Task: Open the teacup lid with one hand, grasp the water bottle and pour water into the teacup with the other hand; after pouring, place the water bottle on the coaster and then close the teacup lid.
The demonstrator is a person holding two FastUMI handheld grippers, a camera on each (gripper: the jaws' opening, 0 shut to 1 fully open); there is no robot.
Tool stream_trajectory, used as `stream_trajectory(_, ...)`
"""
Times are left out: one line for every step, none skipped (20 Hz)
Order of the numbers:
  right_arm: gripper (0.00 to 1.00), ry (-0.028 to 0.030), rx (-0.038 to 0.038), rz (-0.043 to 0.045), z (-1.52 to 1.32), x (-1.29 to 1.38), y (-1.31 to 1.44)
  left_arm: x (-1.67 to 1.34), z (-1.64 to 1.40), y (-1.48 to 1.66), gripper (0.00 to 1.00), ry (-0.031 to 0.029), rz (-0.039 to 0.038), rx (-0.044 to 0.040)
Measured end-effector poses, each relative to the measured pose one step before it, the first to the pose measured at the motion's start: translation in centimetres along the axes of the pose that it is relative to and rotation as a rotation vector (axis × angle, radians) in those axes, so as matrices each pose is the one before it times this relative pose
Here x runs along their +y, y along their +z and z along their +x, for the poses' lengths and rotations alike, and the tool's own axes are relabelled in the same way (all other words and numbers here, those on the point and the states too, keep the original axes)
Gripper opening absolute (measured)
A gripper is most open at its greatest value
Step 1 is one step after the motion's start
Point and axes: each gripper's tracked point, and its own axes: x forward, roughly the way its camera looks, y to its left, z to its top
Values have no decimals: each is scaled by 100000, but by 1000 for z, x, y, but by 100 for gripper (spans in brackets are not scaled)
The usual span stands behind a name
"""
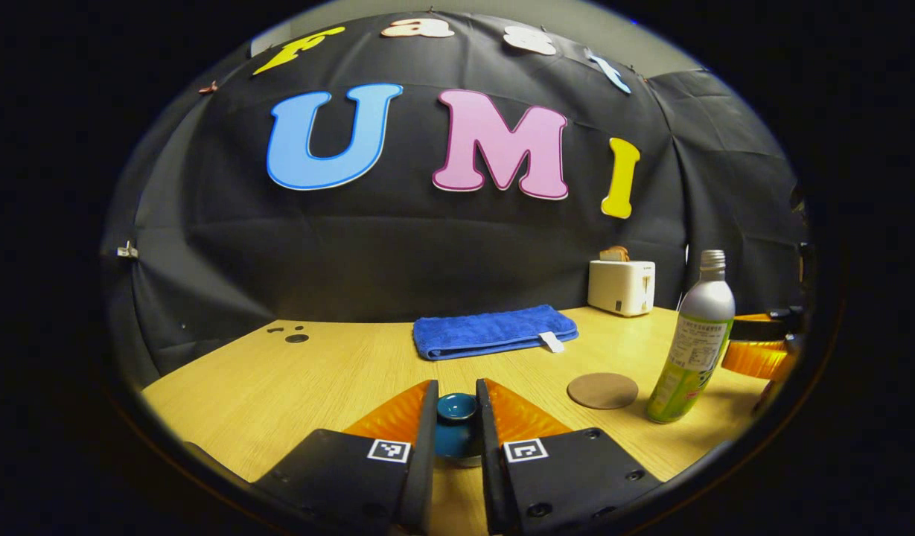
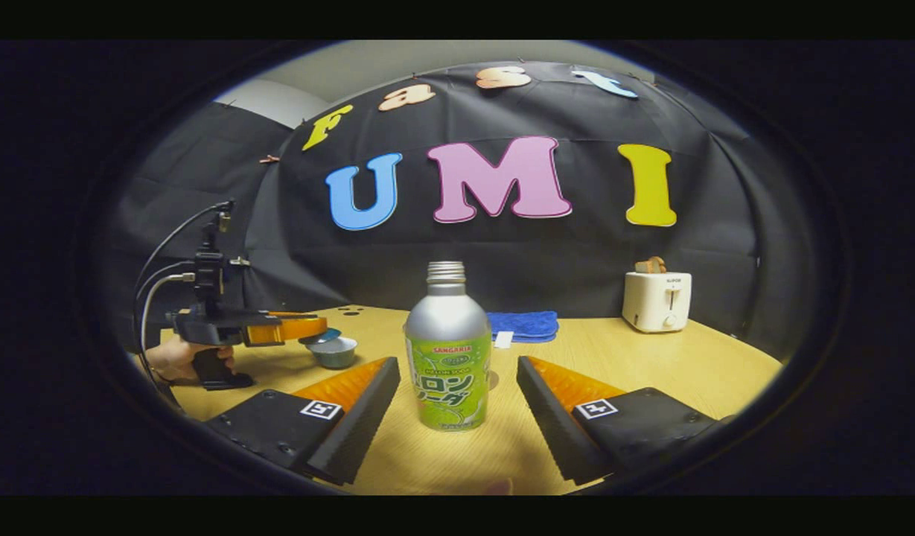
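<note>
In the left gripper view my left gripper (image 1: 457,385) is shut on the knob of the teal teacup lid (image 1: 457,417). The right gripper view shows that left gripper (image 2: 308,328) holding the lid (image 2: 319,336) at the rim of the small grey teacup (image 2: 335,353), slightly to its left; whether lid and cup touch is unclear. The silver and green water bottle (image 2: 447,357) stands upright with no cap, between the fingers of my open right gripper (image 2: 457,366), which do not touch it. A round brown coaster (image 1: 602,390) lies just left of the bottle (image 1: 692,350).
A folded blue towel (image 1: 494,333) lies at the back of the wooden table (image 1: 278,387). A white toaster (image 1: 621,286) holding bread stands at the back right. A hand (image 2: 176,359) holds the left gripper's handle, with cables rising from it.
</note>
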Motion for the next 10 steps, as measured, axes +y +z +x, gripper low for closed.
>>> stream_trajectory(98, -62, 159, -42, 391, 174, -41, 287, -736, 484, 31, 1557, -1451, -2068)
stream_trajectory(98, 215, 69, 35, 450, 231, 48, 290, -878, 405, 31, 1218, -1210, -2016)
stream_trajectory(98, 656, 243, 10, 425, 309, -53, 121, -774, 517, 31, 856, -1563, -2039)
stream_trajectory(98, 801, 98, -42, 357, 436, -9, 25, -613, 408, 32, 526, -1432, -1822)
stream_trajectory(98, 349, 177, -7, 409, 200, -55, 220, -543, 327, 31, 999, -527, -1192)
stream_trajectory(98, -703, -74, -35, 251, -55, -36, 506, -531, 150, 31, 1449, 624, -871)
stream_trajectory(98, -1021, -54, -64, 204, -146, 0, 484, -468, 260, 31, 1274, 1008, -578)
stream_trajectory(98, -1336, -53, -26, 128, -120, -6, 254, -337, 206, 31, 525, 912, -567)
stream_trajectory(98, -1052, -106, 62, 122, -127, -18, 232, -236, 282, 31, 218, 424, -706)
stream_trajectory(98, -369, 145, -69, 144, 50, -9, 202, -195, 235, 31, -64, -132, -635)
